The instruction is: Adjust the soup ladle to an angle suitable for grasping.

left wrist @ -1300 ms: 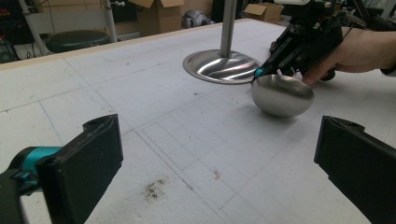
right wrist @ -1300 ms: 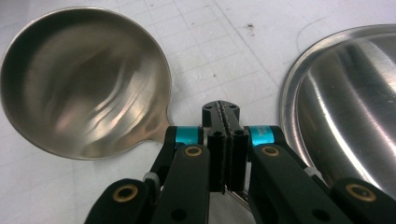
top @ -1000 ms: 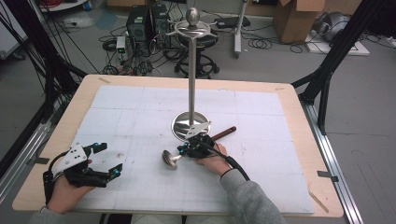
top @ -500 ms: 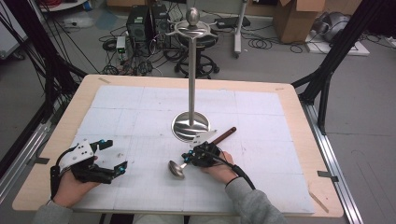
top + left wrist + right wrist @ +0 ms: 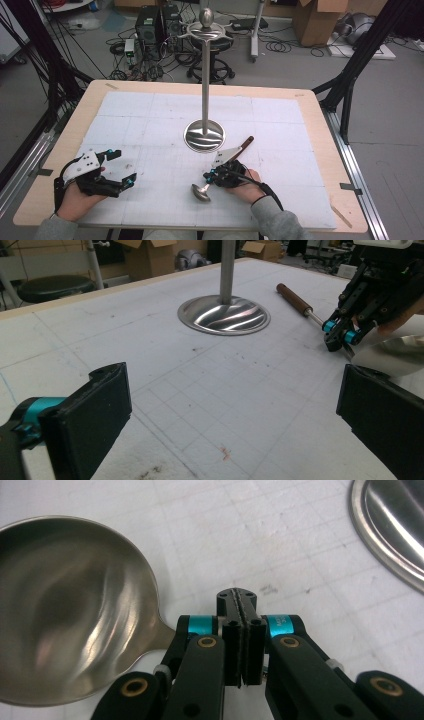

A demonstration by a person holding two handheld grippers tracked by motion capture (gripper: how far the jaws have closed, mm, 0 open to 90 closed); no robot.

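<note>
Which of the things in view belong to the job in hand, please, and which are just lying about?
In the job: ladle, clamped in the shut right gripper; metal stand, probably where it goes.
Lying about: left gripper, open and holding nothing; cardboard box and black stool on the floor beyond the table.

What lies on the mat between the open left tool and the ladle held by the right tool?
Nothing: in the high view, only bare white mat separates the left tool from the ladle.
</note>
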